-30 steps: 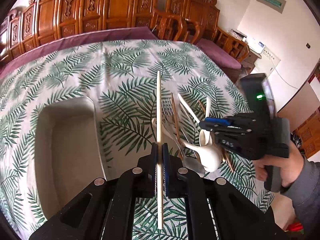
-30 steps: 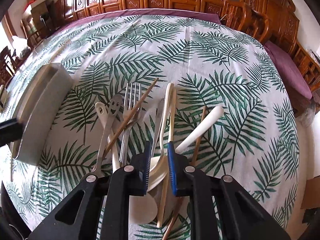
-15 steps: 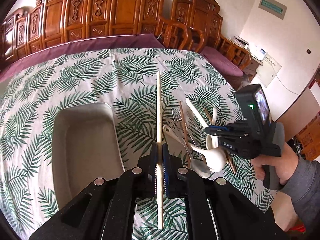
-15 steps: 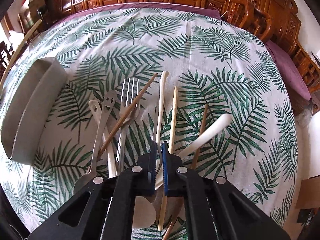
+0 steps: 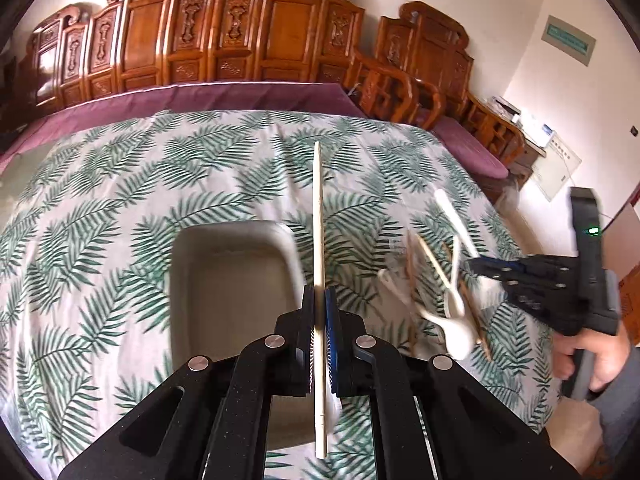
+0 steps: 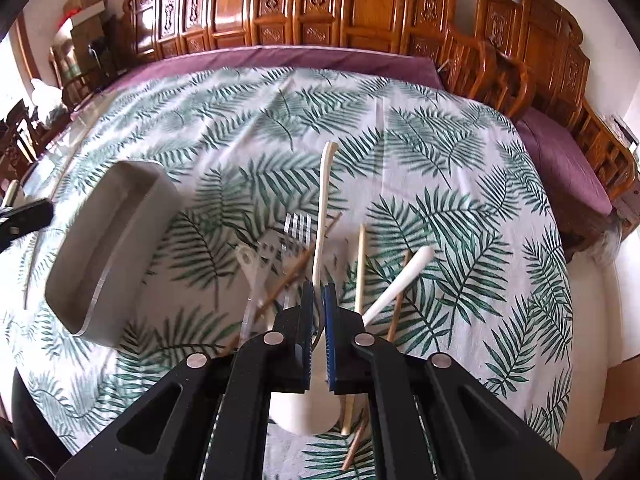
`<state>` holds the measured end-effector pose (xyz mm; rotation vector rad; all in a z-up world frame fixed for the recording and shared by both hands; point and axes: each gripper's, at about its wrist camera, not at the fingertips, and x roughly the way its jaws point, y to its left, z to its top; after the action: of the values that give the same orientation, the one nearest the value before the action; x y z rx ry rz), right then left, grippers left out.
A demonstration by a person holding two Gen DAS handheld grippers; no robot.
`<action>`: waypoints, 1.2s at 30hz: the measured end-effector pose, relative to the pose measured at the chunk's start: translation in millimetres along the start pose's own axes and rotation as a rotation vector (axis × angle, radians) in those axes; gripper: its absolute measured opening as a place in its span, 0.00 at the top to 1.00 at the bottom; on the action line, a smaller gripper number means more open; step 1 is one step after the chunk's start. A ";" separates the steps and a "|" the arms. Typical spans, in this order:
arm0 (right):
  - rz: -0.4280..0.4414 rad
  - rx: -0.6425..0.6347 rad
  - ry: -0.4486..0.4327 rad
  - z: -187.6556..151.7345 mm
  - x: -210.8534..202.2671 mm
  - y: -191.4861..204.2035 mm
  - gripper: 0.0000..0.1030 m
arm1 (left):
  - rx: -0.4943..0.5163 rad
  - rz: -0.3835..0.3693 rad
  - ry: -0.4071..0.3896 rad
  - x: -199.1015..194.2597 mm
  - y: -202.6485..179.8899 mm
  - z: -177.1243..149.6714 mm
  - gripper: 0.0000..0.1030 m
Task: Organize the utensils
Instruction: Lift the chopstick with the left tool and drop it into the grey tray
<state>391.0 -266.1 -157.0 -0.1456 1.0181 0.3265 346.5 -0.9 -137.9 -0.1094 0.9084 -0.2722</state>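
Two claws, each clamped on one utensil, above the leaf-print cloth.

Left claw (image 5: pixel 319 312) is clenched on a pale chopstick (image 5: pixel 318 216); the grey tray (image 5: pixel 224 276) lies just below and left of it, so keep the stick level and lower it lengthwise. Right claw (image 6: pixel 319 304), just closed, grips a cream spoon (image 6: pixel 322 216); lift it clear of the fork (image 6: pixel 296 226) alongside.

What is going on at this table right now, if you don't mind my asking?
A person is sorting utensils with two handheld grippers. The left gripper is shut on a pale chopstick beside the grey tray. The right gripper is shut on a cream spoon above the utensil pile.
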 end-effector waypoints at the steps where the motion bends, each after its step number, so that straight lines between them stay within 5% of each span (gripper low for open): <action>1: 0.007 -0.002 -0.006 0.5 -3.5 3.7 0.94 | 0.000 0.005 0.002 0.5 3.5 -0.1 0.96; 25: 0.171 -0.079 -0.042 2.7 -20.6 105.7 0.94 | -0.059 0.091 0.094 47.3 50.8 -23.0 0.95; 36: 0.202 -0.109 -0.024 7.3 -6.3 142.9 0.94 | -0.055 0.108 0.054 14.6 60.3 -24.3 0.94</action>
<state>346.2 -130.7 -143.3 -0.1371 0.9937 0.5667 347.1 53.5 -176.5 -0.1040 0.9725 -0.1502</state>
